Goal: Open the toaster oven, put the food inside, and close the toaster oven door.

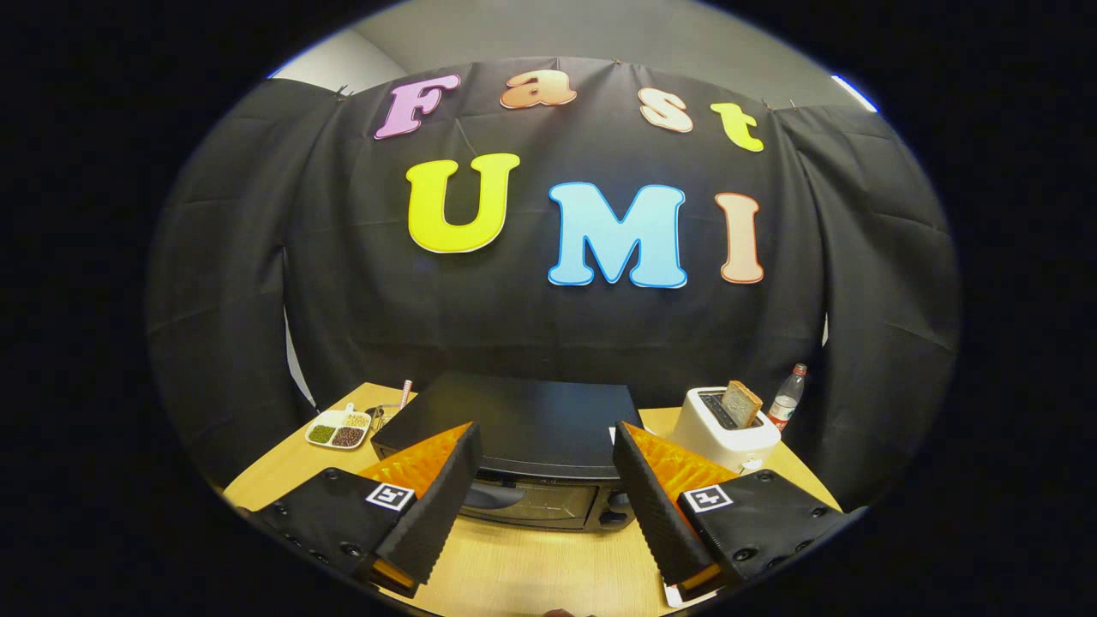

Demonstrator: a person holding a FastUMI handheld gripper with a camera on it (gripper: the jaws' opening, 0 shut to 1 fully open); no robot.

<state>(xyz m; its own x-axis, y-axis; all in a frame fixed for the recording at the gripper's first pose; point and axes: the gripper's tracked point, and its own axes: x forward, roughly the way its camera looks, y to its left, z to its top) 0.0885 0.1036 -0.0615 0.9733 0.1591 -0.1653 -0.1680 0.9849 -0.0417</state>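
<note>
The gripper (544, 493) hangs above the wooden table (531, 566) with its fingers spread wide and nothing between them, the toaster oven (523, 450) sitting just ahead of the gap, black, with its glass door closed. To the right of the toaster oven stands a white pop-up toaster (724, 428) with a slice of bread (741, 403) upright in its slot, and beyond that toaster a plastic bottle (787, 396) (red cap, near the cloth wall). To the left of the toaster oven lies a small divided dish (338, 428) holding dark and green portions, well apart from the fingers
</note>
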